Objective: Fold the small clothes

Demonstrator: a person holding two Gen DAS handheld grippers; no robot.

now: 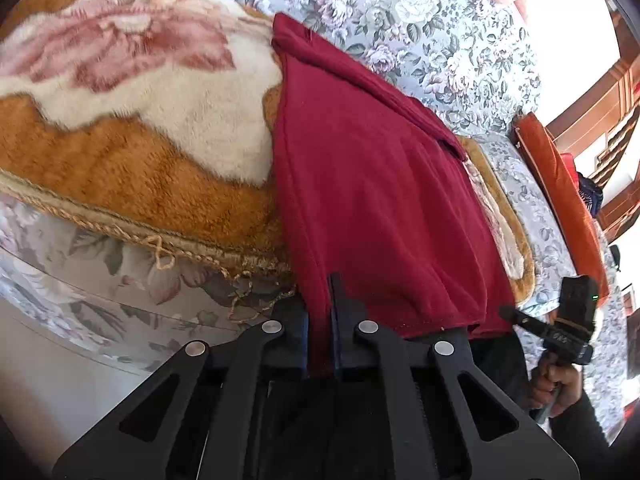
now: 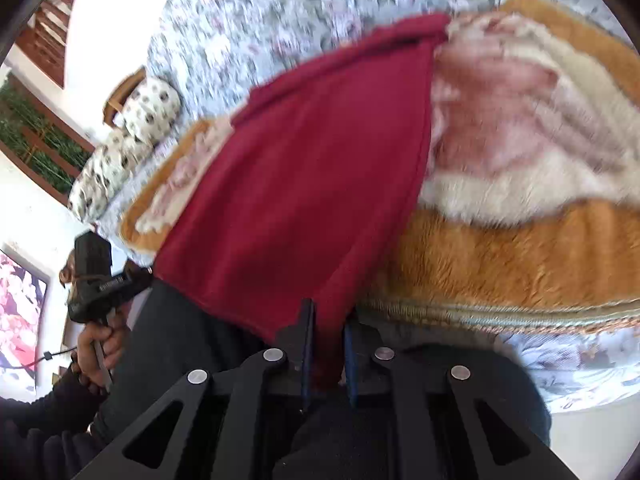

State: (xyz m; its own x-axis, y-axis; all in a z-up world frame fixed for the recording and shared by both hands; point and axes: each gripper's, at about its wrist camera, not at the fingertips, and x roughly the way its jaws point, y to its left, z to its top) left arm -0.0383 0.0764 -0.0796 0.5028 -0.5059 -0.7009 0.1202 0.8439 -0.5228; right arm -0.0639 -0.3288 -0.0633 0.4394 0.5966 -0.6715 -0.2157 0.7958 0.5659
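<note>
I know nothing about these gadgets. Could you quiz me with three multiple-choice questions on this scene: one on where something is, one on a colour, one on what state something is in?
1. Where does the red garment lie?
A. on a fluffy orange and white blanket
B. on a wooden floor
C. in a basket

2. What colour is the bedsheet under the blanket?
A. plain black
B. pale blue with flowers
C. yellow stripes

3. How is the left gripper?
A. wide open, empty
B. shut on the garment's near edge
C. holding a pillow

Answers: 1 A, the garment rests on the blanket; 2 B, a floral print shows; 3 B, red cloth sits pinched between its fingers.
</note>
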